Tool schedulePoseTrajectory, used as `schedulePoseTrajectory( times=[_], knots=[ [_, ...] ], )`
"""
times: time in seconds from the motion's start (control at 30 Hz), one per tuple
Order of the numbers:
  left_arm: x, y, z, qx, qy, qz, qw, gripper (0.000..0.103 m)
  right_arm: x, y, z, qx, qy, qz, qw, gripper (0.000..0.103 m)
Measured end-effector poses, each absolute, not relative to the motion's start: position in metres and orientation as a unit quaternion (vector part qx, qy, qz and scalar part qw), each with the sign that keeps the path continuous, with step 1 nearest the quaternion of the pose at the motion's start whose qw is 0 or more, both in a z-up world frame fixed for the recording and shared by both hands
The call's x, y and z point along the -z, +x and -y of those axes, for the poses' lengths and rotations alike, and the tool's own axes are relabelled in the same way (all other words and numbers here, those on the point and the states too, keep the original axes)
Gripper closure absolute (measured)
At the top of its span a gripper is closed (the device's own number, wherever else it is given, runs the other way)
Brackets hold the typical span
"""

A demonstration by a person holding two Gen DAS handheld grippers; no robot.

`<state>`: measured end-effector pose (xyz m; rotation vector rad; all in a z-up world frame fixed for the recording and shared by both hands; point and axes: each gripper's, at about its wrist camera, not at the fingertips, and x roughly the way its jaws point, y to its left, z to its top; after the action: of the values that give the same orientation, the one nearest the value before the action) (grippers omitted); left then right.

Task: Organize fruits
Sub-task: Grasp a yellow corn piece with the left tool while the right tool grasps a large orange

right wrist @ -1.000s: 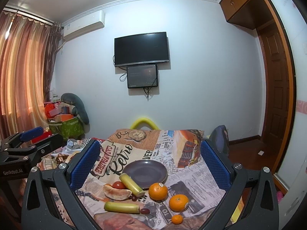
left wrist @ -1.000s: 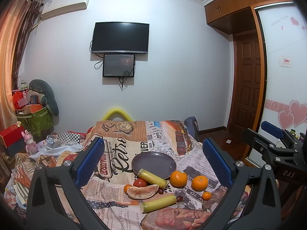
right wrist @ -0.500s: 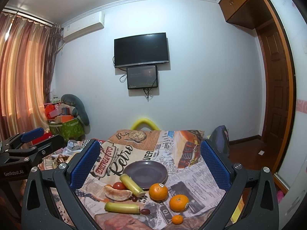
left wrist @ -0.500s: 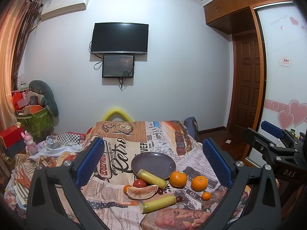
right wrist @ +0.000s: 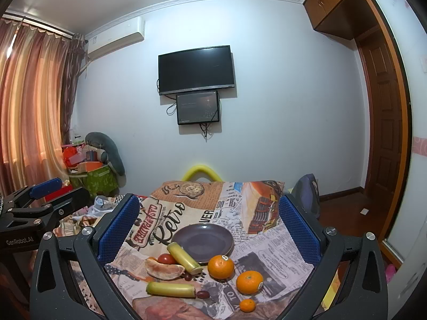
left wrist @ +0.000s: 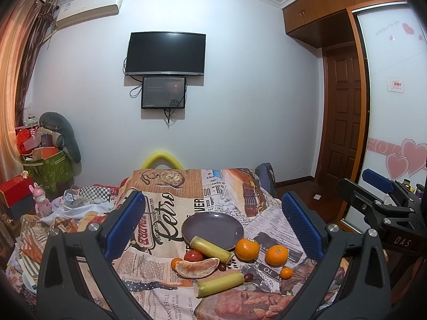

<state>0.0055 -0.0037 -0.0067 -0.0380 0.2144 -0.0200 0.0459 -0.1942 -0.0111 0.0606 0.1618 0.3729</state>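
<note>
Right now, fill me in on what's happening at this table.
A person holds two grippers, left gripper and right gripper, both open and empty above the table. Nothing is picked up yet. The purple plate is bare except that one banana piece leans on its rim. Three oranges, including the big orange, a pomelo wedge, a tomato and grapes lie on the newspaper-print cloth.

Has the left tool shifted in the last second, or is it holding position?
Barely. In the left wrist view the TV and purple plate sit almost where they did a second ago, so the left tool is essentially holding position, open.
</note>
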Motion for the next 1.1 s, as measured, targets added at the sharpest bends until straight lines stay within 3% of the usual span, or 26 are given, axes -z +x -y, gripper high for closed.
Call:
schedulePoseTrajectory(
  times=[0.5,1.1],
  knots=[
    [0.03,0.068,0.007,0.028,-0.002,-0.187,0.982,0.0,0.04,0.088,0.202,-0.17,0.015,-0.134,0.976,0.0],
    [0.162,0.178,0.012,0.07,0.021,-0.39,0.918,0.0,0.143,0.175,0.236,-0.145,-0.012,-0.322,0.936,0.0]
  ],
)
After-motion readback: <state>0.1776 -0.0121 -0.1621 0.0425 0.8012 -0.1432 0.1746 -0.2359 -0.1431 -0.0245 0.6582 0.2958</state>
